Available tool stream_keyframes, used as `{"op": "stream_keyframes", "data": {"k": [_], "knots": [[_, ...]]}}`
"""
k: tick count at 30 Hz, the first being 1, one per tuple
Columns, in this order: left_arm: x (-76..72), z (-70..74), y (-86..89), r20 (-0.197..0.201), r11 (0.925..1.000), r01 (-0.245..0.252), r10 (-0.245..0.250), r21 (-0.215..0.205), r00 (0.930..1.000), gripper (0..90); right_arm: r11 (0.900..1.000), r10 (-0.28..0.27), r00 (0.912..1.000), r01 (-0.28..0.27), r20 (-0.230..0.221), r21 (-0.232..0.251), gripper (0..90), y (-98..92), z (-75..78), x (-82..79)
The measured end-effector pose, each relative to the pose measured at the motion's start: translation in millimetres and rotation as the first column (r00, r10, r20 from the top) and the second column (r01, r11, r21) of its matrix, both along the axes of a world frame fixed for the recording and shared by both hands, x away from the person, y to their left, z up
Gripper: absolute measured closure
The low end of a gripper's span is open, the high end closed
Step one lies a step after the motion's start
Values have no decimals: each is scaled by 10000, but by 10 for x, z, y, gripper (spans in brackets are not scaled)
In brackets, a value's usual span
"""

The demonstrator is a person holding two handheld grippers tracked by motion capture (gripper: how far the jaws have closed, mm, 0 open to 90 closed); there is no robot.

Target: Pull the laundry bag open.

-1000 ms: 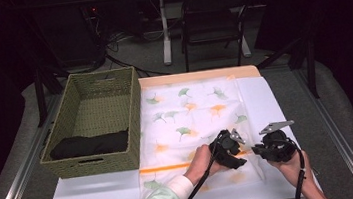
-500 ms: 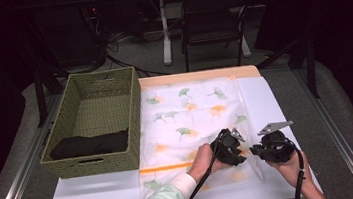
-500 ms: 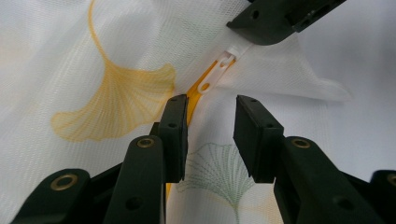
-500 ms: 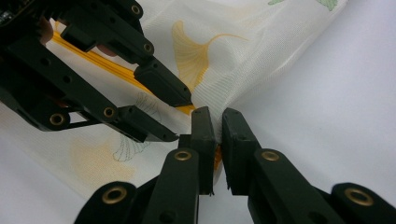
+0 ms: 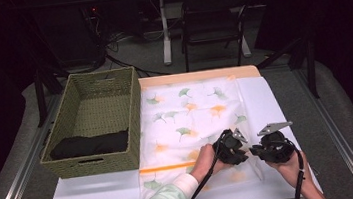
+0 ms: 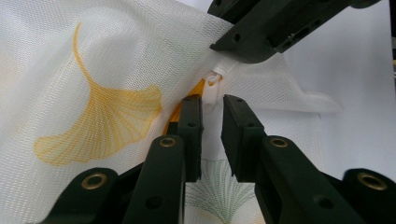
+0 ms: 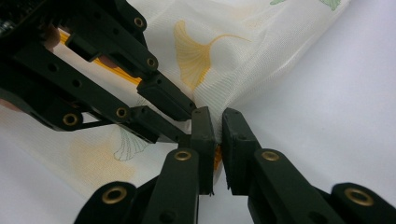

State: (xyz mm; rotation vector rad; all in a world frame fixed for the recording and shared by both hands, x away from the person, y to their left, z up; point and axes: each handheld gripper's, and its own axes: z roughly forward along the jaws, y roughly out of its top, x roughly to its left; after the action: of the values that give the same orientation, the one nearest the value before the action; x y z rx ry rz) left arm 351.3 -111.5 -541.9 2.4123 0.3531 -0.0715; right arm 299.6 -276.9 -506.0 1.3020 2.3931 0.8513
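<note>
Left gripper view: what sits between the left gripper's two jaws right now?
In the left gripper view, the white zipper pull of the mesh laundry bag hangs in the gap between the left gripper jaws, which have just been closing; the pads do not yet press it.

I see the mesh bag (image 5: 192, 123) lying mid-frame on the desk (image 5: 100, 198), the basket (image 5: 91, 121) just left of it, a folded cloth (image 5: 89, 144) in the basket's near end, and both grippers at the bag's lower right corner.
</note>
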Motion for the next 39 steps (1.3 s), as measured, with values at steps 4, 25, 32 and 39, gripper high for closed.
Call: {"op": "stream_keyframes", "data": {"k": [4,25,32,39], "knots": [[-4,-10,-12,51,9999,-141,141,52,9999,813,10000,63,10000,-62,35,-47,841,-1,-7,3],[-47,-76,-18,-133,9959,-648,641,-637,9979,891,10000,13,10000,-13,-55,85,834,-3,-20,1],[-60,-101,13,-135,9956,-715,708,-610,9974,892,9996,4,9993,7,-375,294,792,-11,-57,21],[-71,-107,31,-328,9948,-760,739,-677,9967,891,9988,-129,9975,162,-702,465,818,-22,-82,29]]}}
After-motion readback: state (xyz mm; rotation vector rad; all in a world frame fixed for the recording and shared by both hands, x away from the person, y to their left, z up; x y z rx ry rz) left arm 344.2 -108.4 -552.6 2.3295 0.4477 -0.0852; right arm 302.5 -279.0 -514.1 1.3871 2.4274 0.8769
